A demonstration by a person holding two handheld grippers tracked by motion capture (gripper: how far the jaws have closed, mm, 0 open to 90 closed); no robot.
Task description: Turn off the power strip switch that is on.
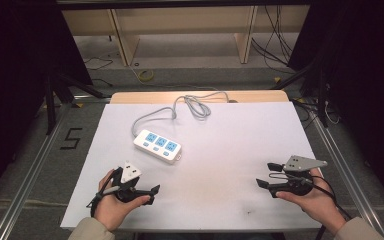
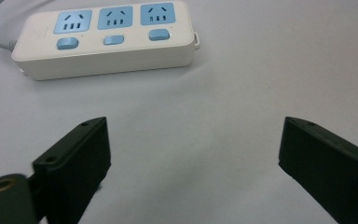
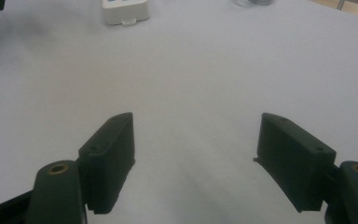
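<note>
Item: power strip [image 1: 157,146], white body, three blue sockets with a blue switch under each; lying flat, slightly left of table centre, long axis slanted across the sheet.
Lead: grey cable [image 1: 180,107] running from the strip's far-left end, looping toward the table's far edge.
Surface: table [image 1: 240,150] under a pale sheet, wooden strip exposed along the far edge.
Left gripper: [image 1: 147,194] held low at the near-left, jaws spread wide, nothing between them; aimed toward the strip, which lies just ahead in the left gripper view [image 2: 105,37].
Right gripper: [image 1: 267,175] held at the near-right, jaws likewise spread wide and bare; well apart from the strip, whose end sits at the top left of the right gripper view [image 3: 123,11].
Progress: judged as start of work; strip untouched, no contact by either tool; approach, grasp and any handling of strip or switches all left to do.
Open room: broad bare sheet between both grippers and the strip; straight path free for the left, longer diagonal for the right.
Edges: strip well clear of every table edge; cable loop close to the far edge, likely to drag or snag if the strip shifts nearward; near edge just beneath both hands.
</note>
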